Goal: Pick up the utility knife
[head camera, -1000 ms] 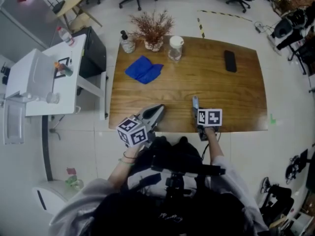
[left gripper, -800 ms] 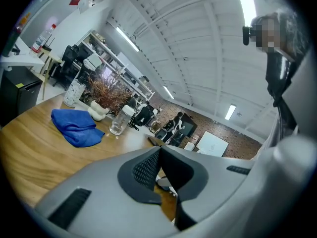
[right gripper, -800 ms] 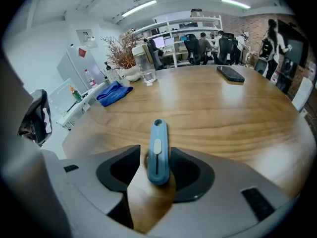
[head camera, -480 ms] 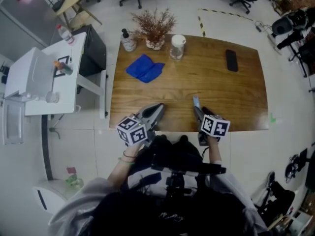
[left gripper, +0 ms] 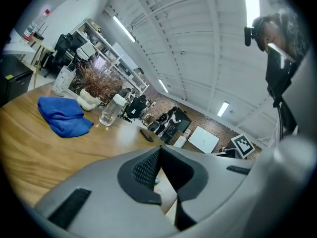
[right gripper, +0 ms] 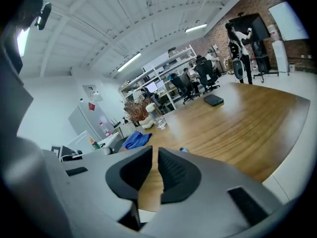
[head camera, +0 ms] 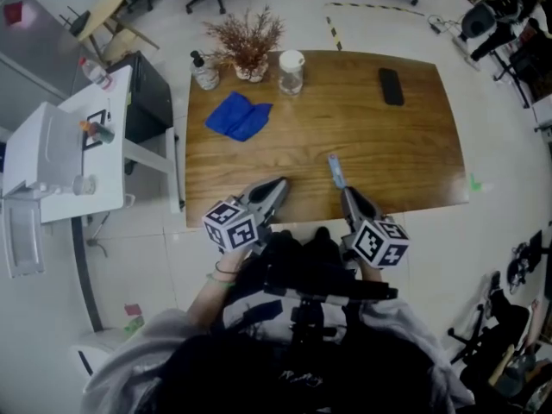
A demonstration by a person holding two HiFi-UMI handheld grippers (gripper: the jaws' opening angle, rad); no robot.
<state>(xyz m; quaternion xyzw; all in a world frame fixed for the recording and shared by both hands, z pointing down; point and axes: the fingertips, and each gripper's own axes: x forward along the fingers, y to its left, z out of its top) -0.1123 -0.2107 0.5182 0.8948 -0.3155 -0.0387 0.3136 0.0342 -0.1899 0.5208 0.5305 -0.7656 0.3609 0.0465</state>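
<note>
Wooden bench [head camera: 405,145], lower centre of the head view: the pale blue utility knife [head camera: 335,172] lies flat near the front edge, just beyond the right claw [head camera: 347,194], whose jaws are closing on nothing. The left claw [head camera: 279,185] is pressed together, empty.

slim pale blue-grey utility knife [head camera: 335,171], lying flat on wooden table [head camera: 405,145], near its front edge
</note>
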